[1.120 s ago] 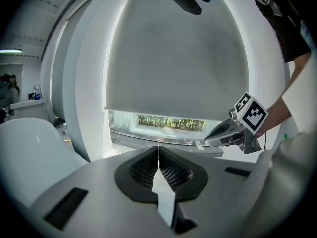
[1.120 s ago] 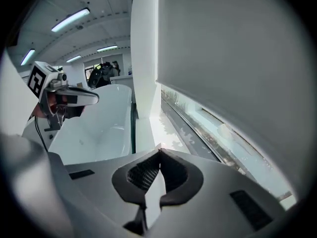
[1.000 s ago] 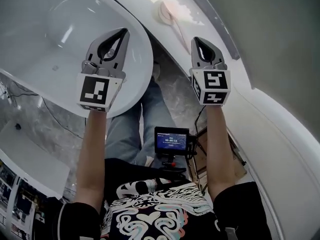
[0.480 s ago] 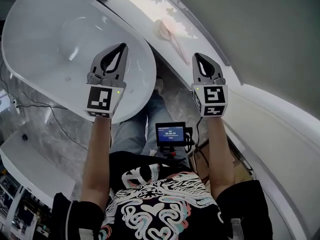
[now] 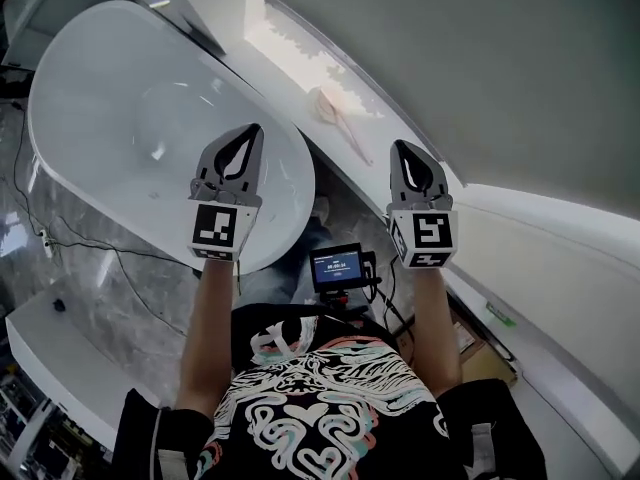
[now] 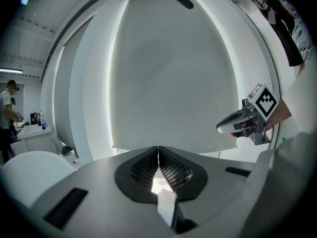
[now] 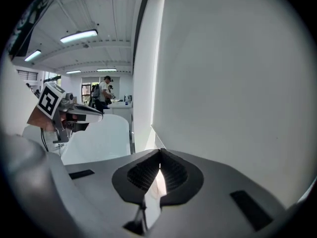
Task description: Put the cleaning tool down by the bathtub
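Note:
The cleaning tool (image 5: pixel 335 116), a pale brush with a long handle, lies on the white ledge (image 5: pixel 290 53) beside the white oval bathtub (image 5: pixel 120 118). Neither gripper touches it. My left gripper (image 5: pixel 253 130) hovers over the tub's near rim, shut and empty. My right gripper (image 5: pixel 400 146) is held to the right of the brush, near the ledge, also shut and empty. In the left gripper view the jaws (image 6: pixel 158 148) meet with nothing between them, and the right gripper (image 6: pixel 237 125) shows at the right. The right gripper view shows shut jaws (image 7: pixel 159 152), the left gripper (image 7: pixel 74 113) and the tub (image 7: pixel 106 133).
A grey wall (image 5: pixel 480 68) rises behind the ledge. A small lit screen (image 5: pixel 338 266) hangs at the person's chest. Cables (image 5: pixel 90 248) run over the marble floor left of the tub. A white counter (image 5: pixel 60 338) stands at lower left. A person (image 6: pixel 7 108) stands far off.
The head view has pulled back, so more of the tub shows and both grippers sit lower in frame. Both stay shut and empty. The brush has not moved on the ledge.

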The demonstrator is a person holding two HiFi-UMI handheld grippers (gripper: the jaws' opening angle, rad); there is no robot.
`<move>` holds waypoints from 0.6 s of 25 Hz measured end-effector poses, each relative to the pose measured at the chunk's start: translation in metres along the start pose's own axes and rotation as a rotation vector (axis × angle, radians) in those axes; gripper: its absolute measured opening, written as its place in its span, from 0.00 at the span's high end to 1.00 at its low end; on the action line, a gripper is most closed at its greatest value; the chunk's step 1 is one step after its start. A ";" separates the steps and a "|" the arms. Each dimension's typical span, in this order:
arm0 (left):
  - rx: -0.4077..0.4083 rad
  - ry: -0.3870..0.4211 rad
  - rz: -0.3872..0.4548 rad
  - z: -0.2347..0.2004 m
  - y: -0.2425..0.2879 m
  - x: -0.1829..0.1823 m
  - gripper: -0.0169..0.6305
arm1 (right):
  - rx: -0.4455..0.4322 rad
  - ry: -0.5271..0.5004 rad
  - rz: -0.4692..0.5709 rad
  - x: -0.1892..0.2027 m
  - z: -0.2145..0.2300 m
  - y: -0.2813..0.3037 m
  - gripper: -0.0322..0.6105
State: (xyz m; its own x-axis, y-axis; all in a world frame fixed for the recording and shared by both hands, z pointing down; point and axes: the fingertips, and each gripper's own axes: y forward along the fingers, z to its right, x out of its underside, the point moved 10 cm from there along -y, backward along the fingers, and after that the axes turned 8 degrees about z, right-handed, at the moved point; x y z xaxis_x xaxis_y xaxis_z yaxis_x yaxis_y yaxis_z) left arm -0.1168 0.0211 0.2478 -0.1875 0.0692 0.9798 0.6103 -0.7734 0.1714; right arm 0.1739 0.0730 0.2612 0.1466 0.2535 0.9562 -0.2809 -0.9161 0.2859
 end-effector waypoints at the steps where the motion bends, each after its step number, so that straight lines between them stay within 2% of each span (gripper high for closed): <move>1: -0.003 0.001 0.009 0.002 -0.003 -0.007 0.95 | 0.005 0.004 0.011 -0.006 0.000 -0.007 0.91; 9: -0.018 0.045 0.093 0.020 -0.047 -0.062 0.95 | 0.013 0.038 0.114 -0.047 -0.011 -0.058 0.91; 15: -0.037 0.045 0.151 0.017 -0.070 -0.084 0.95 | 0.013 0.038 0.182 -0.072 -0.023 -0.071 0.91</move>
State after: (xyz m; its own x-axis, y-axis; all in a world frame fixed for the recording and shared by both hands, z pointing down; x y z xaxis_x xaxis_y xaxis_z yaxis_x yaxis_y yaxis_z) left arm -0.1307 0.0798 0.1548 -0.1309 -0.0775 0.9884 0.6052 -0.7959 0.0177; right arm 0.1612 0.1265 0.1732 0.0580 0.0943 0.9939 -0.2875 -0.9518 0.1071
